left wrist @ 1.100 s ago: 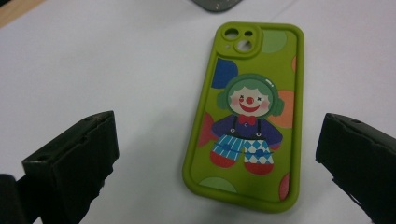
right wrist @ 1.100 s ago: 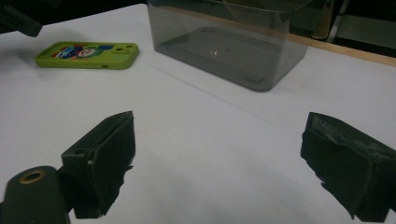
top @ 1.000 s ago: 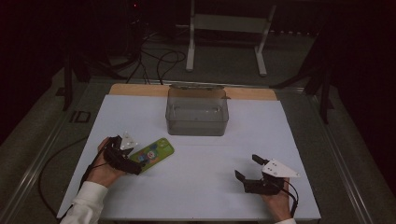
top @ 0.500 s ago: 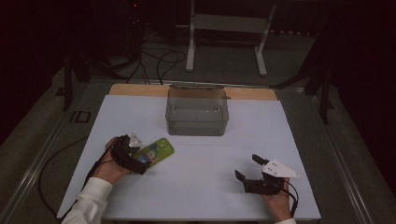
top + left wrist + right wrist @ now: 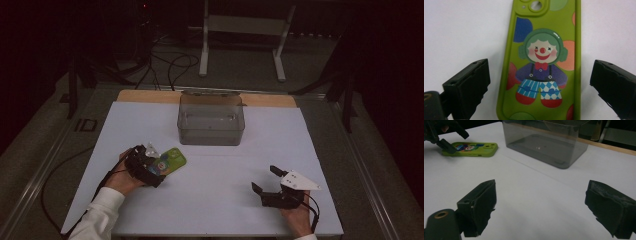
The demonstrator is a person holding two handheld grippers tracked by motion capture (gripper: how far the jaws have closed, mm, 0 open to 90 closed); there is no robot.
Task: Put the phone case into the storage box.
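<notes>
L claw [image 5: 156,169] sits right over the near end of the green phone case [image 5: 170,161], jaws spread wide w/ the case lying flat between them, not pinched yet; in the left gripper view the phone case [image 5: 542,60] runs straight ahead from the claw [image 5: 541,82], clown print facing up, camera cut-out at the far end, one black jaw on either side w/ white showing between each jaw and the case edge. Case rests on the white table [image 5: 215,200], no tilt. Ahead of the L claw and off to its right stands the clear grey bin [image 5: 211,120], well apart from the case, open top. R claw [image 5: 266,181] hovers low over bare table, well apart from the case, jaws also spread, nothing between them; the right gripper view has its claw [image 5: 541,207] looking across the table [image 5: 531,195] w/ the bin [image 5: 546,145] ahead and the phone case [image 5: 472,148] far off ahead-left, the other claw [image 5: 446,138] at that case's end. Person's hands grip both tools from behind.
</notes>
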